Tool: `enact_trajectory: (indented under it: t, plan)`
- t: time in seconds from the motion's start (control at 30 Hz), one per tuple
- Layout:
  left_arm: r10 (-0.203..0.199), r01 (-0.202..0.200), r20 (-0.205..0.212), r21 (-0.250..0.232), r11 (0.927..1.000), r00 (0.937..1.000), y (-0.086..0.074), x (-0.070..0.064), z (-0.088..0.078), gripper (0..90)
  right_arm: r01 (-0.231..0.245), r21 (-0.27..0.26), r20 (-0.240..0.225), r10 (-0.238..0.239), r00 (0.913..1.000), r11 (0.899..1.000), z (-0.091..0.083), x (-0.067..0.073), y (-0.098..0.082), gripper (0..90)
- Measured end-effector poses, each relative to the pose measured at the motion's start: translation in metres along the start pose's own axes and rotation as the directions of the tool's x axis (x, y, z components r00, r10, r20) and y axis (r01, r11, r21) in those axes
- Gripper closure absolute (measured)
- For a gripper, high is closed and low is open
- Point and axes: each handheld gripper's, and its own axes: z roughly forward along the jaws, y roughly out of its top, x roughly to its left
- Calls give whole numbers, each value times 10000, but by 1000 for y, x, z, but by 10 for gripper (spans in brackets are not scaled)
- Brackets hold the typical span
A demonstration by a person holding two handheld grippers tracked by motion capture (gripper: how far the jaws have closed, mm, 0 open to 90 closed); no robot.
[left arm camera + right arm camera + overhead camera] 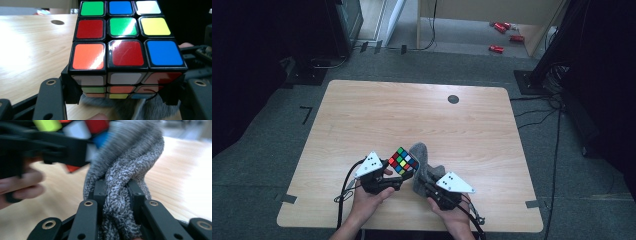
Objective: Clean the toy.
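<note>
Two grippers at work over the near edge of the wooden counter [362, 120], each loaded. Left gripper [388, 176] has its fingers closed on a scrambled Rubik's cube [403, 161], clamped low on two opposite sides and held tilted just above the counter; in the left gripper view the cube [127, 37] sits well up between the jaws, so only the bottom layer looks pinched. Right gripper [428, 187] has its fingers closed on a bunched grey knitted cloth [422, 165], which rises from the jaws and touches the cube's right side; in the right gripper view the cloth [125, 177] is doubled over in a thick fold between the fingers. Likely step: wiping the cube with the cloth. Risks, as judged from here: a hard sideways rub could twist or lever the cube out of so shallow a grip and drop it on the counter, close to the near edge. The layers turn freely, so pressure off-centre may rotate one layer and loosen the hold. The soft cloth may slide through the right fingers, leaving bare jaw to knock the cube. Right gripper view is blurred; exact contact patch unclear.
</note>
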Motion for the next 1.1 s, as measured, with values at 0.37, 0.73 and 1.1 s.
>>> enact_trajectory:
  t: [0.37,0.73,1.1]
  plan:
    - [-257,259,-87,190,9995,9996,2,3,-1,347,1654,-171,-617,-1662,9842,9861,3,14,-2,741]
    - [-162,164,-48,398,9991,9999,2,1,1,347,2152,-13,-739,-2147,9739,9766,6,23,-6,733]
    - [-205,209,-98,367,9991,9997,3,1,1,347,1882,-312,-301,-1891,9815,9816,1,11,0,722]
